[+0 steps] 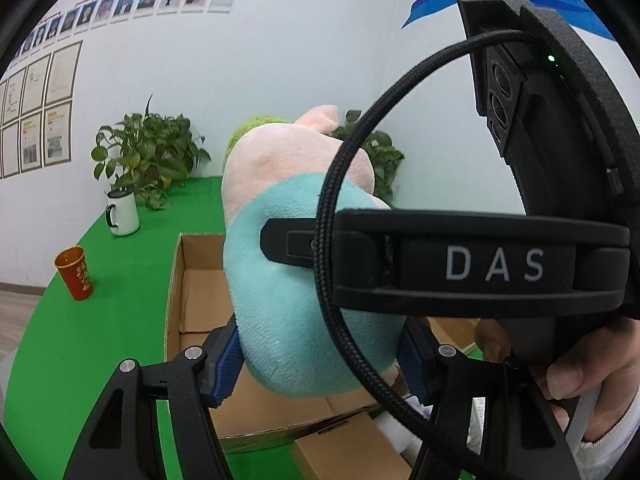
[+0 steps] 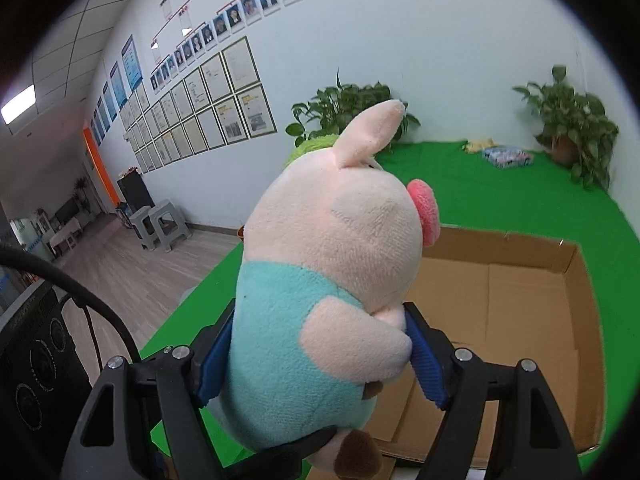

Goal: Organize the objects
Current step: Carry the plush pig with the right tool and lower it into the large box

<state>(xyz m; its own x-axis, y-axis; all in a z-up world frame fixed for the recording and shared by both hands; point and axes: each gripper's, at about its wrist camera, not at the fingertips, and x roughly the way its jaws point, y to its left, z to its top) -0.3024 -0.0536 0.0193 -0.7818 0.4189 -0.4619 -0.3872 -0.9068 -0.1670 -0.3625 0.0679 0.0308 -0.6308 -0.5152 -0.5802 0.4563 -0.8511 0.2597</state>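
Our left gripper (image 1: 320, 364) and right gripper (image 2: 320, 360) both clamp the pink plush pig in turquoise overalls (image 2: 320, 280) at its belly, above the open brown cardboard box (image 2: 520, 304). It looks light, soft, squashy; the thick middle holds best.

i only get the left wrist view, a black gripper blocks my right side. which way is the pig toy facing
Observer: In the right wrist view the plush pig has its snout toward the cardboard box.
Operator: anything in that box
Observer: What shows of the inside there is bare cardboard.
Operator: what else is on the mat past it
Observer: A second potted plant in the far corner, with a small colourful packet lying beside it.
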